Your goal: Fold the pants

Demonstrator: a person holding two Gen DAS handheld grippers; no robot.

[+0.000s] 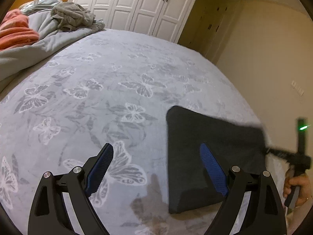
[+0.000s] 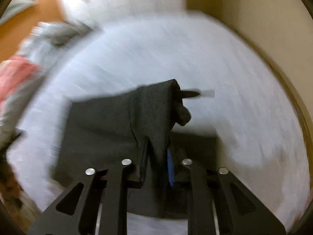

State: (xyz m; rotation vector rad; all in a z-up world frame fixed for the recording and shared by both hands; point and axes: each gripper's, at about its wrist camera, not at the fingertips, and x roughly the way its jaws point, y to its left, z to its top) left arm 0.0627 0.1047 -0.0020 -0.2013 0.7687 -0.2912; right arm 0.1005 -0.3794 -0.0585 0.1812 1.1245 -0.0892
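The dark grey pants lie folded on the bed at the lower right of the left wrist view, with one edge lifted toward the right. My left gripper is open and empty above the bedspread; its right finger overlaps the pants. My right gripper is shut on a fold of the pants and holds it up above the rest of the cloth. It also shows, blurred, in the left wrist view, held by a hand. The right wrist view is motion-blurred.
The bed has a light grey bedspread with butterflies. A rumpled grey quilt, an orange-pink towel and a grey garment are piled at the far left. White wardrobe doors stand behind; a beige wall is on the right.
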